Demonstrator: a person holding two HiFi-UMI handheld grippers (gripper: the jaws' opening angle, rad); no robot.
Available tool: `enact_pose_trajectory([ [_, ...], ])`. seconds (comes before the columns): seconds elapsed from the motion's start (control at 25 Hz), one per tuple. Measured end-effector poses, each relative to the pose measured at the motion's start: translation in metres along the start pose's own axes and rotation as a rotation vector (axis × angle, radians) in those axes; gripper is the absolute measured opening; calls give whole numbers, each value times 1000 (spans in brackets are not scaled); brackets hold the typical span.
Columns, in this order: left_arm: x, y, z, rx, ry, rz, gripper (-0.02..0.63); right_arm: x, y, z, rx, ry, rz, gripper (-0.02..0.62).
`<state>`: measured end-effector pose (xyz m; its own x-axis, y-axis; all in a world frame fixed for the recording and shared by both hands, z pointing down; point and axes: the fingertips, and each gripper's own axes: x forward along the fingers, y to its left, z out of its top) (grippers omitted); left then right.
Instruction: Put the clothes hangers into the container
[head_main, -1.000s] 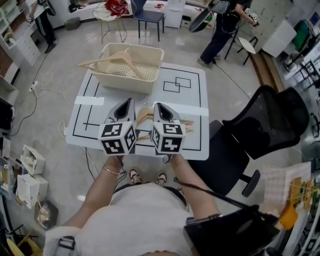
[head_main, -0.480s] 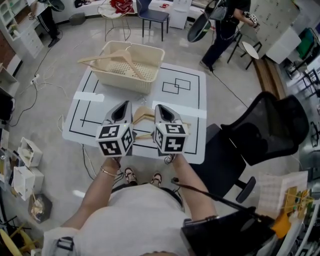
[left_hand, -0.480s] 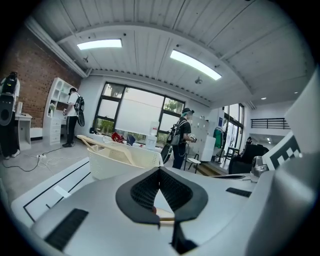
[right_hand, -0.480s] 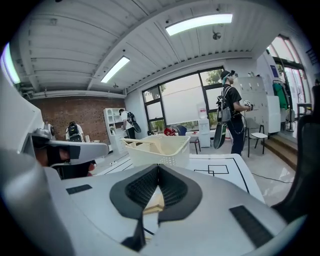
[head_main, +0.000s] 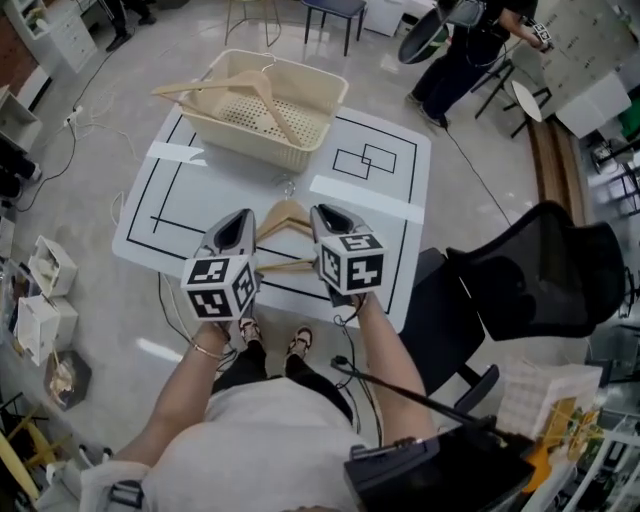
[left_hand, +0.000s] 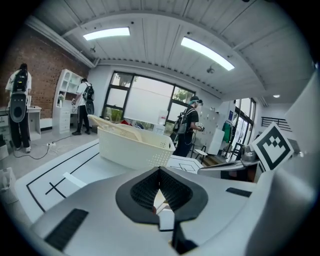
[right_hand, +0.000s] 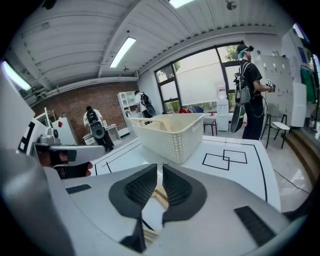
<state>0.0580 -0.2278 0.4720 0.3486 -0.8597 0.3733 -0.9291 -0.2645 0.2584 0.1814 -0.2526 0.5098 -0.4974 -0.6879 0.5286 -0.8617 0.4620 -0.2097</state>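
Near the hangers (head_main: 285, 209), all fingers (left_hand: 142, 192) closed

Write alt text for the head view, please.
A person's left gripper and right gripper flank pale wooden clothes hangers on a white, black-lined table. Beyond, another wooden hanger lies across a cream perforated plastic basket.

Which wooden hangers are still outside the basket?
The hangers lying flat on the white table between the left gripper and right gripper. The other hanger already rests across the rim of the cream basket.
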Motion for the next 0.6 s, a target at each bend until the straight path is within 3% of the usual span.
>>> enact_pose_trajectory([
  [0.08,9,6,-13,-7,29,7,0,15,-3,-6,-20,40,29,26],
  [0.2,20,16,-31,-18,68,32,0,37,-6,-20,-63,111,75,89],
  [0.6,46,27,-63,-93,130,72,0,91,-5,-61,-339,351,210,181],
])
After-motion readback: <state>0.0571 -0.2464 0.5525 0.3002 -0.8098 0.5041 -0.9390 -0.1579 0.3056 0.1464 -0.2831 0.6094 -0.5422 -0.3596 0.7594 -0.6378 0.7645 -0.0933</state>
